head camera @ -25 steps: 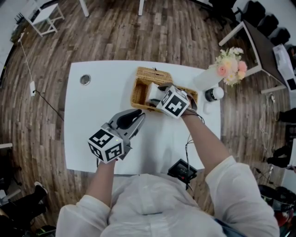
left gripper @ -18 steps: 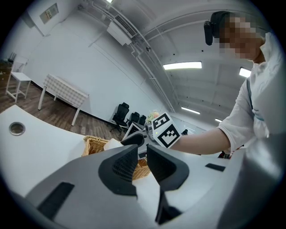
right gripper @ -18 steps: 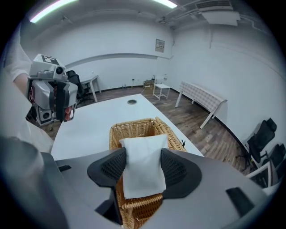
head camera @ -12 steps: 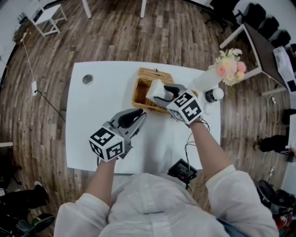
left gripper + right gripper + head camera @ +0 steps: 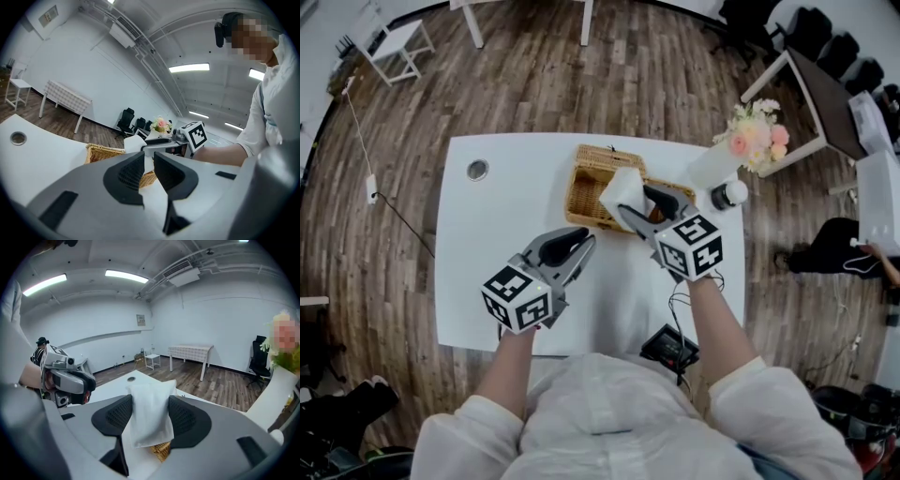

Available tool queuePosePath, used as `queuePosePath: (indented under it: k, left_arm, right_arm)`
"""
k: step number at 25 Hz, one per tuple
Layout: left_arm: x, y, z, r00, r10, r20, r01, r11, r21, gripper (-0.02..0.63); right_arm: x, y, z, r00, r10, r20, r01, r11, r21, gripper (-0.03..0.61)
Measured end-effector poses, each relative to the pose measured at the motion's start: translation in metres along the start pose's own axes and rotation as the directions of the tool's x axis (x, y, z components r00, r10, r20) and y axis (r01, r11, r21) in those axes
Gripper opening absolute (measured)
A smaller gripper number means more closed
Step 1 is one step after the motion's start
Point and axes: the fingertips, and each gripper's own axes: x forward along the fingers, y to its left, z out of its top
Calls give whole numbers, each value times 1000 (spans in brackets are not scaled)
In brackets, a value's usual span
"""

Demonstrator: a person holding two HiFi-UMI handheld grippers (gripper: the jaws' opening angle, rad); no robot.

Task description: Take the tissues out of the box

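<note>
- Tissue pack [image 5: 619,187], head view: it sits just above the middle of the frame, white and soft. It is lifted over the right half of the wicker basket [image 5: 581,202].
- The right gripper [image 5: 636,200] reaches in from the lower right, and its two dark jaws clamp the tissue pack from both sides.
- The left gripper [image 5: 579,244] hangs over the white table [image 5: 487,262], left of centre and below the basket, apart from both. From here its jaws look nearly together.
- A bunch of flowers [image 5: 755,136] stands at the table's upper right corner. A black device [image 5: 670,347] lies at its lower edge.
- Left gripper view: the jaws stand a narrow slit apart with nothing between them.
- Through and above the slit show the wicker basket [image 5: 101,152] and the tissue pack [image 5: 133,142]. The pack is raised above the basket's rim at mid-frame, in the jaws of the right gripper, which comes in from the right.
- Right gripper view: both ribbed pads press on the tissue pack [image 5: 147,401] at the centre of the frame, and it hangs upright between them.
- A bit of the wicker basket [image 5: 161,451] shows just below the pack's lower edge.
- The left gripper [image 5: 65,380] is at the left edge of the frame.
</note>
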Motion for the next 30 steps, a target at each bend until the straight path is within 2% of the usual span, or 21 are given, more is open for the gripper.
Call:
queuePosePath:
  k: [8, 22, 30]
  left_arm:
    - [-2, -14, -1, 1000, -17, -5, 17, 1000, 9, 55]
    - [3, -35, 1, 998, -48, -34, 49, 998, 50, 55]
    - [14, -53, 5, 996, -82, -32, 85, 994, 74, 55]
  right_arm:
    - [-38, 19, -2, 992, -23, 128, 2, 987, 159, 262]
    - [-96, 33, -16, 969, -53, 241, -16, 960, 279, 262]
    - [-112, 29, -13, 958, -64, 280, -19, 959, 281, 262]
